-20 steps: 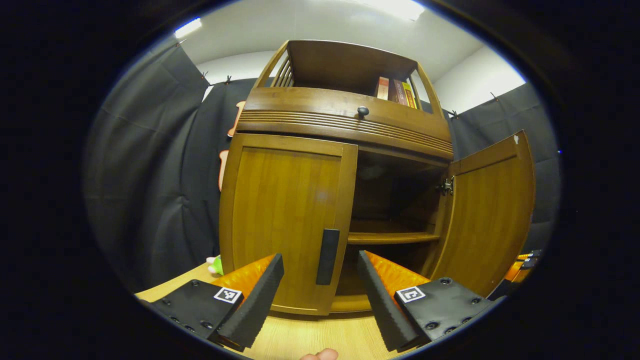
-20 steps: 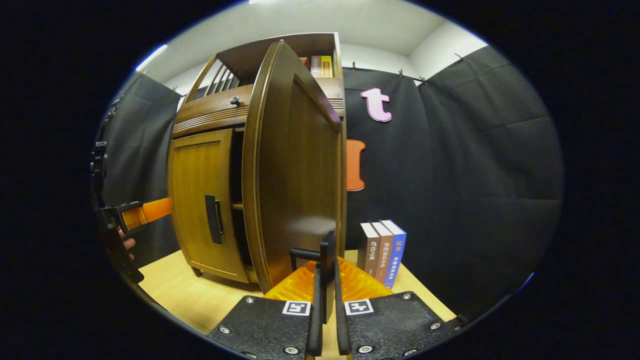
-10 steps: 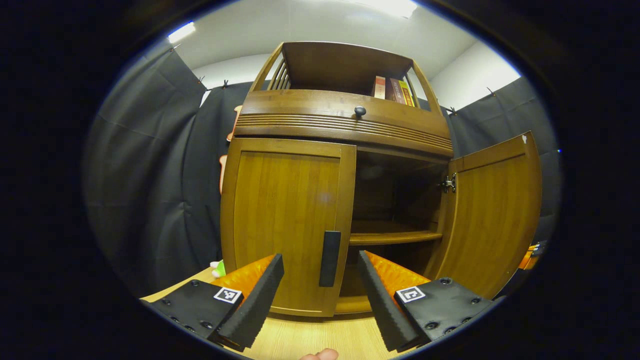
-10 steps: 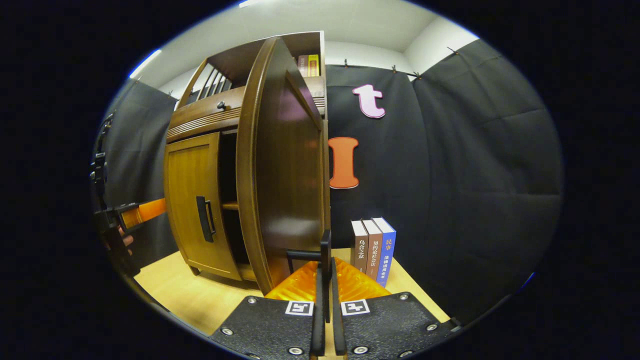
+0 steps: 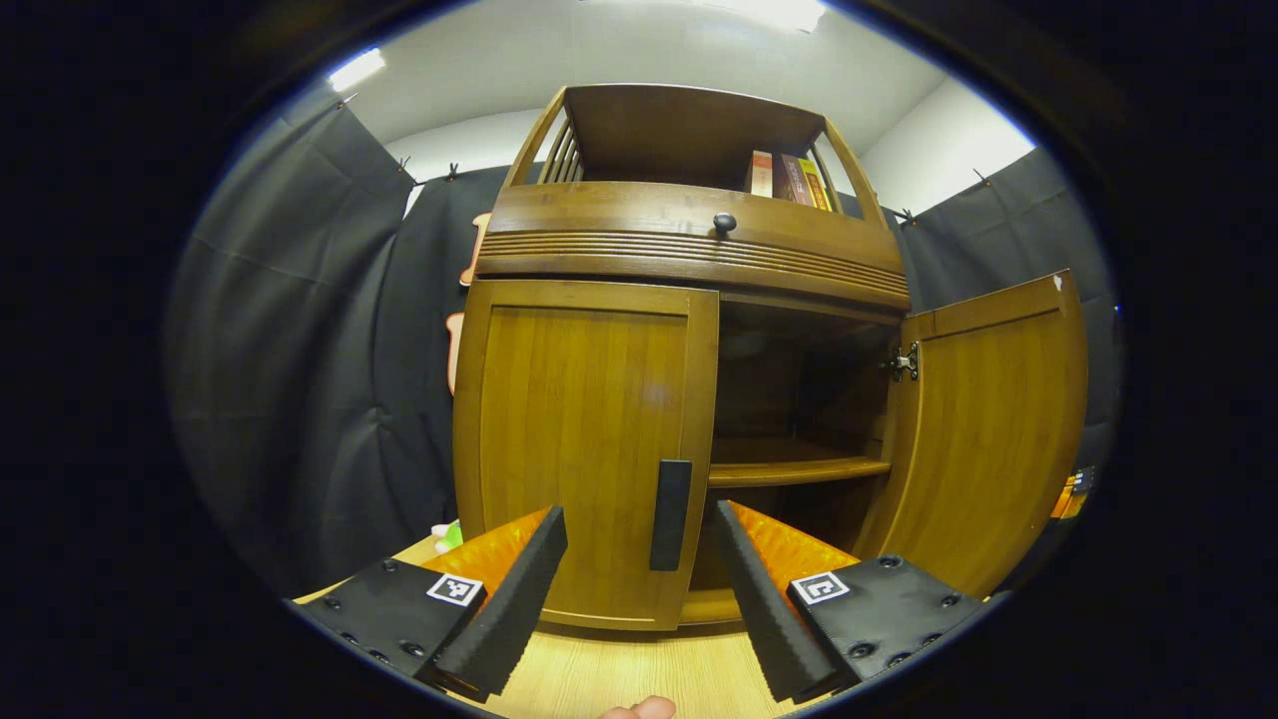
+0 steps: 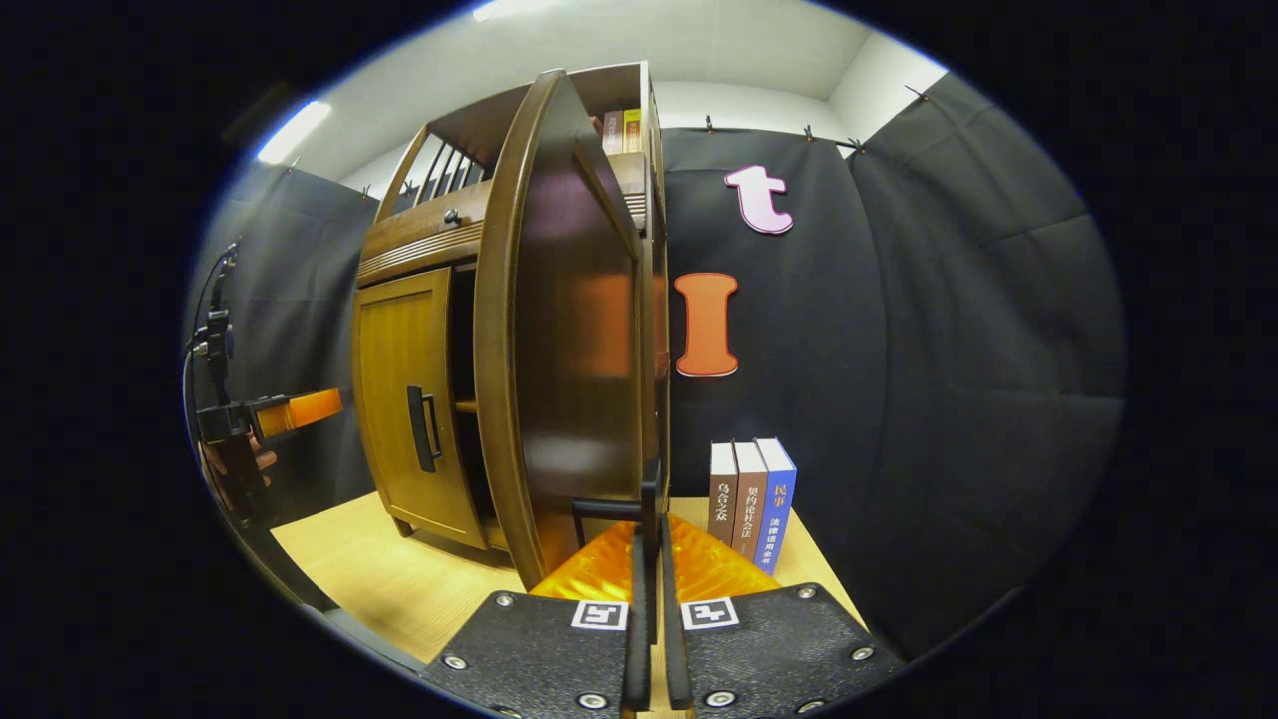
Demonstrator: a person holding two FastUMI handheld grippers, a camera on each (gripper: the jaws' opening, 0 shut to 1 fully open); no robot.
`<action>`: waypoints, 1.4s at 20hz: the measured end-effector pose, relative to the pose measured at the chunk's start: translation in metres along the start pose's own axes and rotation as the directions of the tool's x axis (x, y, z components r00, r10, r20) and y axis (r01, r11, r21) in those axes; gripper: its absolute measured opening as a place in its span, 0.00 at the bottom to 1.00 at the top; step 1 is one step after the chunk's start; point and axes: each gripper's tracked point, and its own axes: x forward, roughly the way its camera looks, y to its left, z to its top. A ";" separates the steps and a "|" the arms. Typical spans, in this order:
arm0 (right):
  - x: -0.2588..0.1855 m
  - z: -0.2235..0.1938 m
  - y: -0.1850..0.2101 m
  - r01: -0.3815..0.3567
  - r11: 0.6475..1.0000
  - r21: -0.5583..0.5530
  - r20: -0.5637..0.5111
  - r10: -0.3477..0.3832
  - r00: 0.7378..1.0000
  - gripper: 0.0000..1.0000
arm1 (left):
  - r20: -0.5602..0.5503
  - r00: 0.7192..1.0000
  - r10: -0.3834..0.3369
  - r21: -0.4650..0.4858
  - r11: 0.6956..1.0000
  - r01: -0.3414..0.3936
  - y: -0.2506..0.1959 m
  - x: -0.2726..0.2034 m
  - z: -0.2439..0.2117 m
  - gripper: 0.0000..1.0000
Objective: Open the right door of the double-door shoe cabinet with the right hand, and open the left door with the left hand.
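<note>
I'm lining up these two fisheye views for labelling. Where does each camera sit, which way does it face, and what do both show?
Left gripper view: rides the left gripper, facing the cabinet front, closed left door ahead; own fingers spread, a fingertip at the bottom edge.
Right gripper view: rides the right gripper, facing the open right door nearly edge-on; own fingers clamp its handle.
Shared: the cabinet, both doors, shelf books; the right view also shows the left gripper and its hand.
</note>
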 end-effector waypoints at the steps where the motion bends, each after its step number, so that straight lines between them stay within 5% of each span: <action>1: -0.002 0.000 -0.005 -0.006 1.000 0.019 0.008 0.006 1.000 0.05 | -0.001 1.000 0.000 0.000 1.000 0.000 0.000 0.000 -0.001 0.95; 8: 0.002 0.003 -0.016 -0.067 0.997 0.041 0.027 0.066 0.997 0.04 | 0.000 1.000 0.002 -0.004 1.000 -0.002 -0.001 -0.002 -0.001 0.95; 9: 0.002 0.003 -0.015 -0.068 0.997 0.049 0.029 0.066 0.997 0.18 | -0.003 1.000 0.002 -0.004 1.000 -0.002 0.000 -0.002 -0.002 0.95; 10: 0.001 0.003 -0.014 -0.065 0.997 0.048 0.031 0.064 0.997 0.19 | -0.005 1.000 0.003 -0.002 1.000 -0.003 0.000 -0.003 -0.002 0.95; 11: 0.001 0.003 -0.012 -0.063 0.997 0.040 0.035 0.062 0.997 0.05 | -0.006 1.000 0.007 0.003 1.000 -0.007 0.001 -0.003 -0.003 0.94; 17: -0.022 -0.009 -0.018 -0.008 0.998 0.064 0.019 0.006 1.000 0.05 | -0.010 1.000 0.021 0.000 1.000 -0.021 0.008 -0.002 -0.005 0.95; 18: -0.026 -0.013 -0.018 0.005 0.998 0.066 0.011 -0.006 1.000 0.13 | -0.011 1.000 0.015 0.000 1.000 -0.015 0.007 0.000 -0.005 0.95; 19: -0.030 -0.015 -0.020 0.020 0.998 0.065 0.006 -0.020 1.000 0.06 | -0.009 1.000 0.009 0.002 1.000 -0.009 0.005 0.001 -0.005 0.95; 28: -0.077 0.012 -0.007 0.140 0.988 0.071 0.016 -0.141 0.990 0.05 | -0.017 0.999 -0.050 -0.005 0.999 0.050 -0.015 0.009 -0.009 0.95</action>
